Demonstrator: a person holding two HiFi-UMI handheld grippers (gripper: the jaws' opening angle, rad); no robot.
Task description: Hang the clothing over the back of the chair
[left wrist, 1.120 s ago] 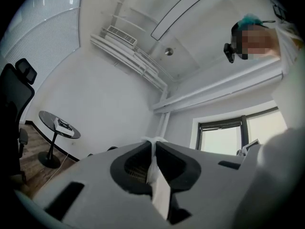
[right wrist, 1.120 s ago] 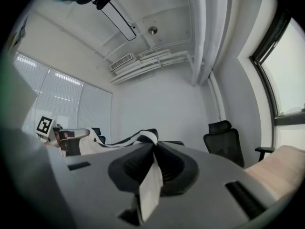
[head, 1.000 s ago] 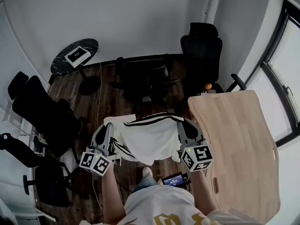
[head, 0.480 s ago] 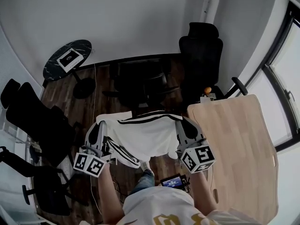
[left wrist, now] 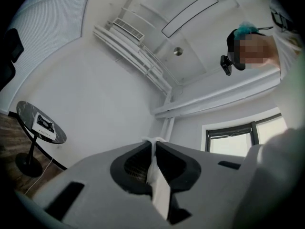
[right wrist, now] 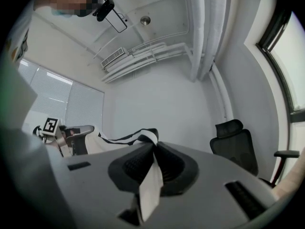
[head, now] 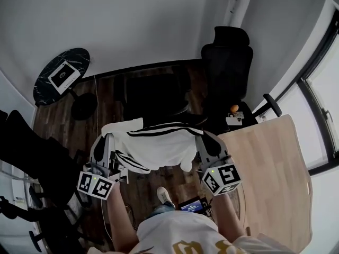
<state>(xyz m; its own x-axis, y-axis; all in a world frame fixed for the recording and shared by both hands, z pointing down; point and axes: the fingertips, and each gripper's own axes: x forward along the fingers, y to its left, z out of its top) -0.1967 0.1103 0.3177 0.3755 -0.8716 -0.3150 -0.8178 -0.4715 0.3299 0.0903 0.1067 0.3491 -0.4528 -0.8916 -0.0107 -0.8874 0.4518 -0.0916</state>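
A white garment with black stripes [head: 156, 147] hangs stretched between my two grippers in the head view. My left gripper [head: 112, 141] is shut on its left edge, and white cloth [left wrist: 155, 173] shows pinched between the jaws in the left gripper view. My right gripper [head: 200, 139] is shut on the right edge; the striped cloth [right wrist: 143, 140] runs out of its jaws to the left. A black office chair [head: 156, 97] stands just beyond the garment, its back close to the top hem. A taller black chair [head: 228, 62] stands at the right by the wall.
A wooden desk [head: 270, 179] lies to my right, with a small orange thing [head: 233, 108] near its far corner. A round black side table [head: 59, 77] carries a white box at the left. More black chairs [head: 32, 157] crowd the left side. A window [head: 323, 83] fills the right wall.
Both grippers have carried the garment forward toward the black chair, which now sits right beyond the top hem. The jaws stay shut on the cloth.
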